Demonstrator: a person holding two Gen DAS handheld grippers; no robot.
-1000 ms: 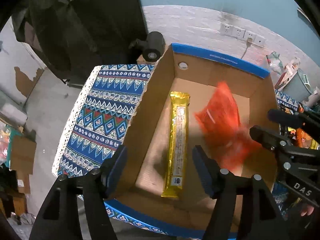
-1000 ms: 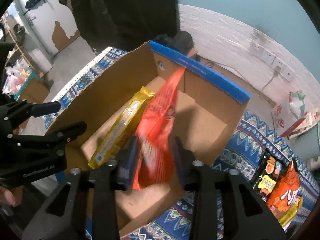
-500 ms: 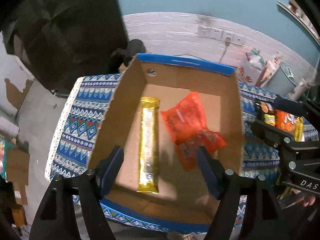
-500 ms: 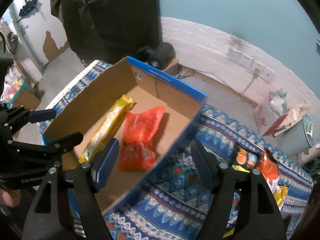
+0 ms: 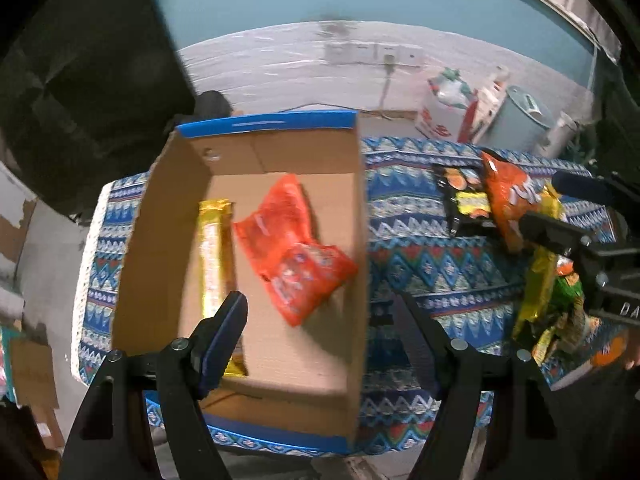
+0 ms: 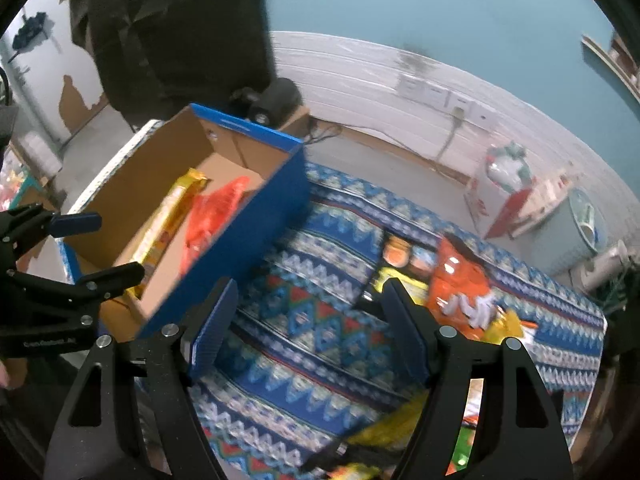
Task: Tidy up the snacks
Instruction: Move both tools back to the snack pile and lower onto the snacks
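Note:
A cardboard box [image 5: 352, 208] with blue outer sides [image 6: 248, 248] stands at the left end of a patterned cloth. Inside it lie a long yellow bar pack [image 5: 214, 256] and an orange-red snack bag [image 5: 296, 248], side by side on the box floor. My left gripper [image 5: 320, 324] hangs open over the box's near right part, nothing between its fingers. My right gripper [image 6: 308, 324] is open and empty over bare cloth between the box and a snack pile. That pile holds an orange chip bag [image 6: 460, 292], a black-and-yellow pack [image 5: 464, 200] and a yellow bag [image 5: 536, 288].
The blue zigzag tablecloth [image 6: 320, 320] covers the table, with a white lace edge on the left. Behind the table are a white box [image 6: 500, 188], a grey bin [image 6: 576, 224], wall sockets [image 5: 372, 54] and a dark speaker [image 6: 276, 96]. Dark cloth hangs at upper left.
The right gripper opened and let the orange-red bag drop into the box beside the yellow bar. Both grippers then swung right and drew back; the right one now hangs over the cloth.

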